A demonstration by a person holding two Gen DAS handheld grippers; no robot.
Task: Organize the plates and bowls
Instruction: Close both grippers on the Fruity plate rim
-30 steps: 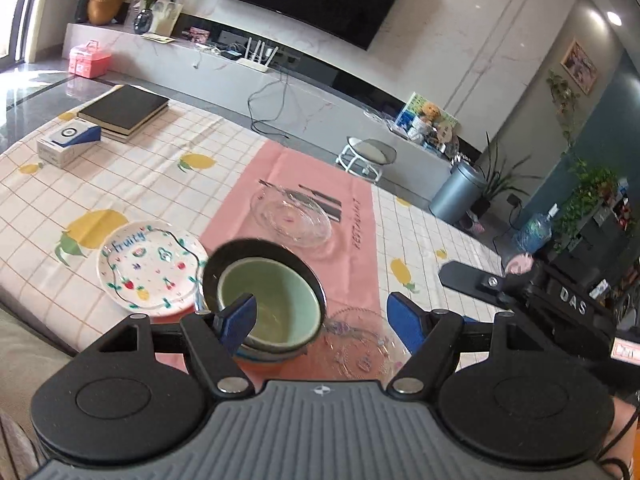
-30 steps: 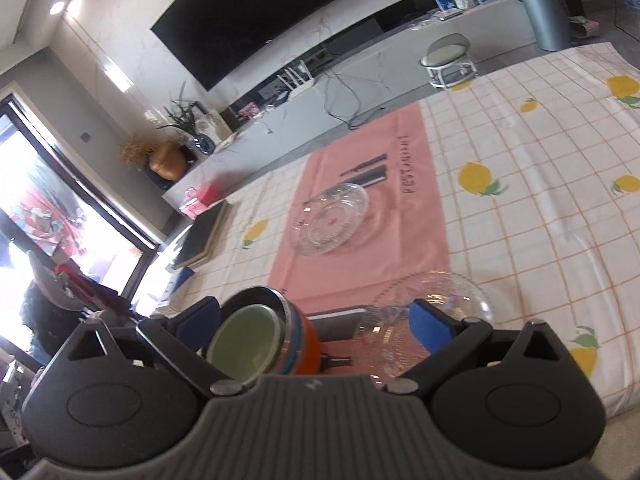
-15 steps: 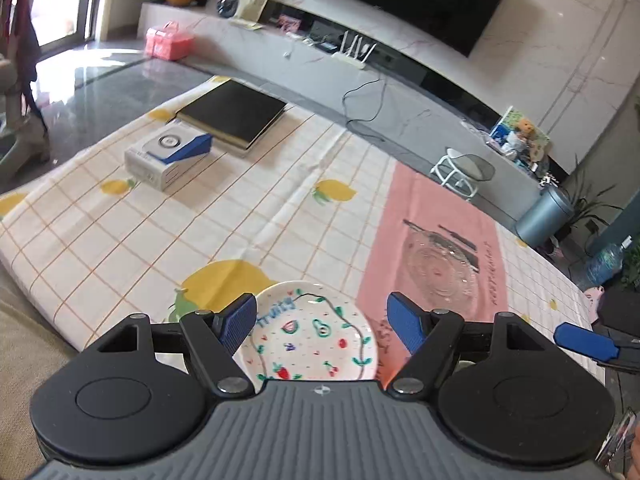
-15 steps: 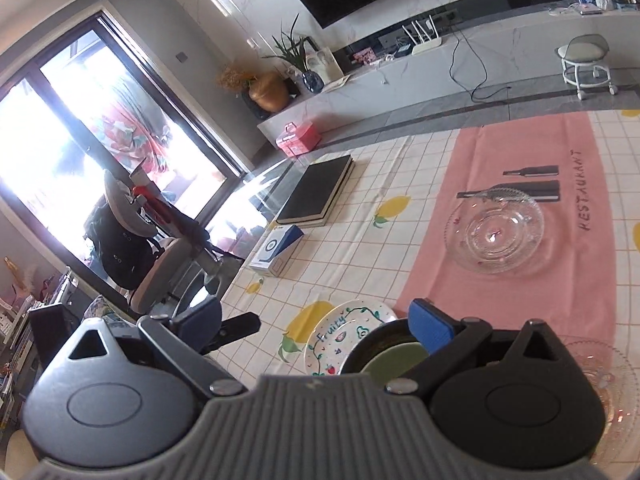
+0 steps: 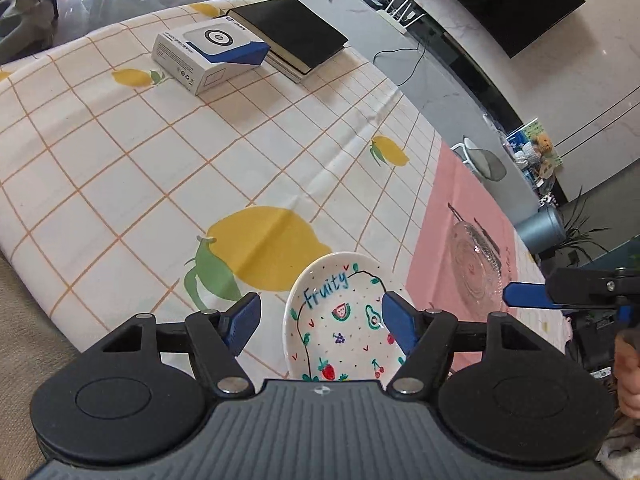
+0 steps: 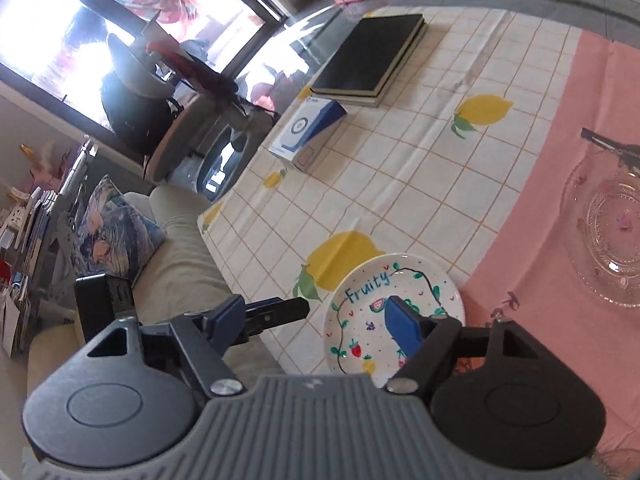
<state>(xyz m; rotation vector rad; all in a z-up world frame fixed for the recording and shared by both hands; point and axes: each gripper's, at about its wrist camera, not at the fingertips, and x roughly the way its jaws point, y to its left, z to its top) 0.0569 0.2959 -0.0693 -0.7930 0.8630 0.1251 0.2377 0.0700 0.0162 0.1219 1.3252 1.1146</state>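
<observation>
Fruit plate (image 5: 340,320) flat on tablecloth (image 5: 120,160), nothing on it. Glass plate (image 5: 476,268) on pink runner (image 5: 452,208), bare. Left gripper (image 5: 320,322) and right gripper (image 6: 316,320) above fruit plate, jaws just narrowed, apart, gripping nothing.

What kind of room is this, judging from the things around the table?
Probably a home living room: a large black wall-mounted television, a beige sofa with a printed cushion, and a lemon-patterned tablecloth.

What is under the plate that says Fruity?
The Fruity plate lies flat on the checked lemon tablecloth, just beside a big printed lemon and near the pink runner. Whatever cloth pattern sits directly beneath it is covered; the plate's near edge hides behind the left gripper.
</observation>
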